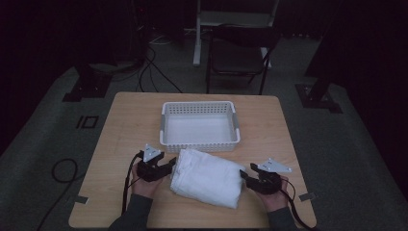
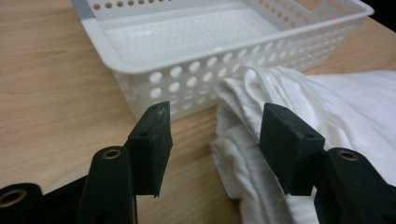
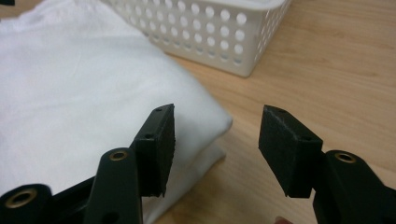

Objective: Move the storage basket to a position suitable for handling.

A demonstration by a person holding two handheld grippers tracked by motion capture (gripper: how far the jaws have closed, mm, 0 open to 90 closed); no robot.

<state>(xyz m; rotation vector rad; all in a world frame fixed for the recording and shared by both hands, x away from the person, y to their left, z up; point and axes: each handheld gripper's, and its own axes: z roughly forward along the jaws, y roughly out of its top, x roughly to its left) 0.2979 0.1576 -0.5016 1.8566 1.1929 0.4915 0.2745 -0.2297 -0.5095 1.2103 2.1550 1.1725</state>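
A folded white cloth lies on the wooden table just in front of a white perforated basket, which holds nothing. My left gripper stands open at the cloth's left end. In the left gripper view the cloth's rumpled edge lies between the jaws of the left gripper, near one pad, with bare table beside the other. My right gripper stands open at the cloth's right end. In the right gripper view the cloth's corner reaches into the gap of the right gripper. The basket stands close behind.
The table's front edge is close below both hands. Beyond the table's far edge stands a dark chair, and cables trail over the grey floor at the left. Bare wood lies left and right of the basket.
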